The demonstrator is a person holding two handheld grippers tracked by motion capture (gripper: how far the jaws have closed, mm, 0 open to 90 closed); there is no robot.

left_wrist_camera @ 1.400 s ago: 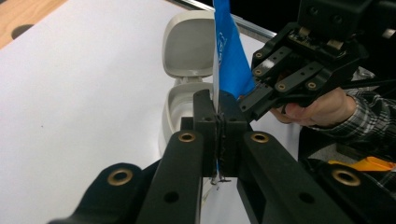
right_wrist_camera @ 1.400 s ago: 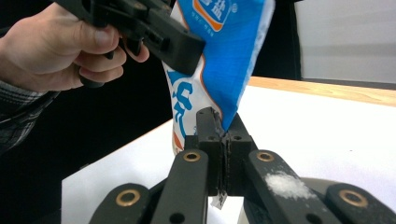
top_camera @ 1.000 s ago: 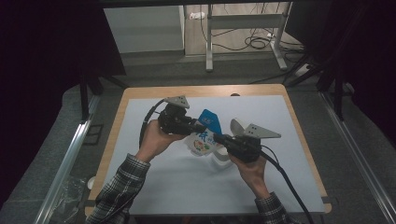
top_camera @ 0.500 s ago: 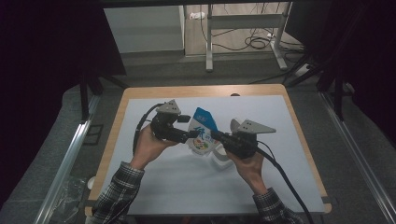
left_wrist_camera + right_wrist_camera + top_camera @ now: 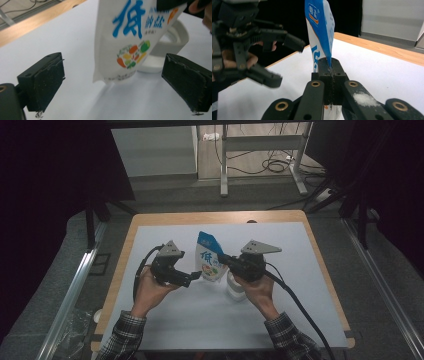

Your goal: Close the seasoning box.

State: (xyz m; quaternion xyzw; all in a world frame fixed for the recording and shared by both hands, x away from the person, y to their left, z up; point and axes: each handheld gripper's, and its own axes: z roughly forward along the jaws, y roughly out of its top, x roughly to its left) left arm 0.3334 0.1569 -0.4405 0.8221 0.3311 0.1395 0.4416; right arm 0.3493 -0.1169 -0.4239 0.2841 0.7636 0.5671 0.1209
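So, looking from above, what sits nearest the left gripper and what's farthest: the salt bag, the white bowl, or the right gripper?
From the left gripper, in the high view:
1. Salt bag, just to its right, ahead of the open jaws.
2. White bowl, lower right, behind the bag.
3. Right gripper, on the bag's far side, pinching its edge.
Bowl and right gripper are nearly too close to call.

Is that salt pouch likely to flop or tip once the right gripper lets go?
Probably floppy: the salt pouch looks like thin, creased film, pinched at one edge by the right gripper. It may tip, since it hangs slanted. The spilled grains suggest it is open.
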